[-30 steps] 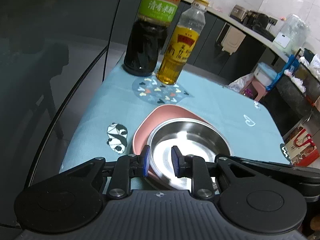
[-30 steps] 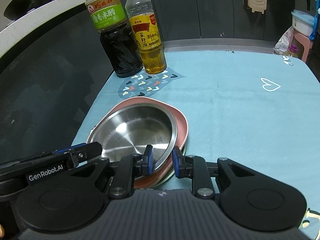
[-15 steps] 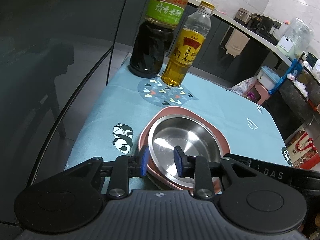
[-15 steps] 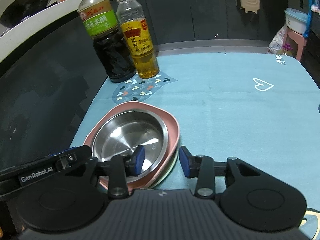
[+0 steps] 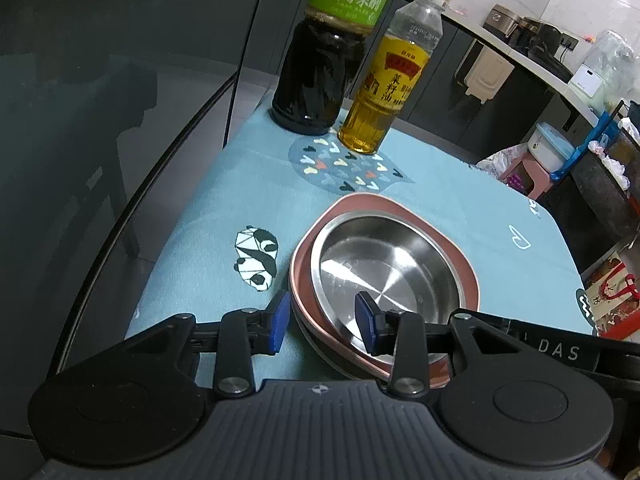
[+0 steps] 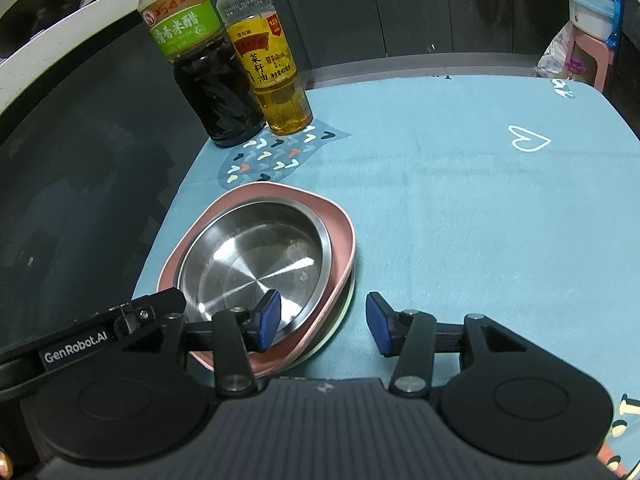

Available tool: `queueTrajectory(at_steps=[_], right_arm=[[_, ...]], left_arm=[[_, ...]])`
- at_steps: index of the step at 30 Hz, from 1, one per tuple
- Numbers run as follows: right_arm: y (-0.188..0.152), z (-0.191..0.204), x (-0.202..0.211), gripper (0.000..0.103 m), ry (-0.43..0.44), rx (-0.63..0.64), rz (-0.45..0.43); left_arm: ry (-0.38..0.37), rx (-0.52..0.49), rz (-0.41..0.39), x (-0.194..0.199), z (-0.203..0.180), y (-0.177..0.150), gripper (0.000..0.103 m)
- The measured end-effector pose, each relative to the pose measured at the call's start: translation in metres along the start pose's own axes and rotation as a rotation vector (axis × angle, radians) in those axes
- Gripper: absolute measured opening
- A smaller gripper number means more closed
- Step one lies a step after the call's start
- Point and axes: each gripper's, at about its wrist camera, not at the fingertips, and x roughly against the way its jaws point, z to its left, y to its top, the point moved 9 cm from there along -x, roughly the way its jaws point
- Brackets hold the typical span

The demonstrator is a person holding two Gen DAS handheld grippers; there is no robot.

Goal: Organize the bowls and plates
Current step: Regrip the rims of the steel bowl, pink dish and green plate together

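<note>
Steel bowl: a round, shallow stainless-steel bowl (image 5: 384,276) sits mouth-up inside a pink rounded-square plate (image 5: 466,276); being round, it has no long axis.
Pink plate: it lies flat on the light-blue tablecloth (image 6: 460,208), near the cloth's 9 o'clock edge in the right wrist view; 1 rounded corner points toward the 2 bottles.
Lower dish: a pale-green rim (image 6: 338,320) shows under the pink plate at its 5 o'clock side; I cannot tell its shape.
Left gripper: the left gripper (image 5: 322,322) straddles the stack's near rim at 7 o'clock, with 1 blue pad (image 5: 279,321) outside the plate and the other over the bowl's floor. Its jaws have just been opening and now stand apart; the rim is between them, but the pads do not press it.
Right gripper: the right gripper (image 6: 322,322) stands at the stack's 5 o'clock rim. Its jaws have just been opening and are spread wide: the inner pad (image 6: 269,319) is over the bowl's rim, the outer pad is over bare cloth, and neither squeezes anything.
Bottles: a dark vinegar bottle with a green label (image 6: 200,68) and a clear plastic bottle of yellow oil (image 6: 268,64) stand upright, touching side by side, at 12 o'clock of the stack.
Cloth prints: a heart-patterned patch (image 5: 344,168) lies between the bottles and the plate; a black-and-white panda print (image 5: 257,258) lies at 9 o'clock of the plate in the left wrist view.
</note>
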Motion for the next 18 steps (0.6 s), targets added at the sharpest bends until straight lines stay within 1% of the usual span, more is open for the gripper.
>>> queueTrajectory(at_steps=[18], right_arm=[[0.001,-0.003,-0.019,0.046,0.006,-0.026,0.043]], left_arm=[[-0.007,0.018,0.044,-0.02,0.006,-0.002,0.034]])
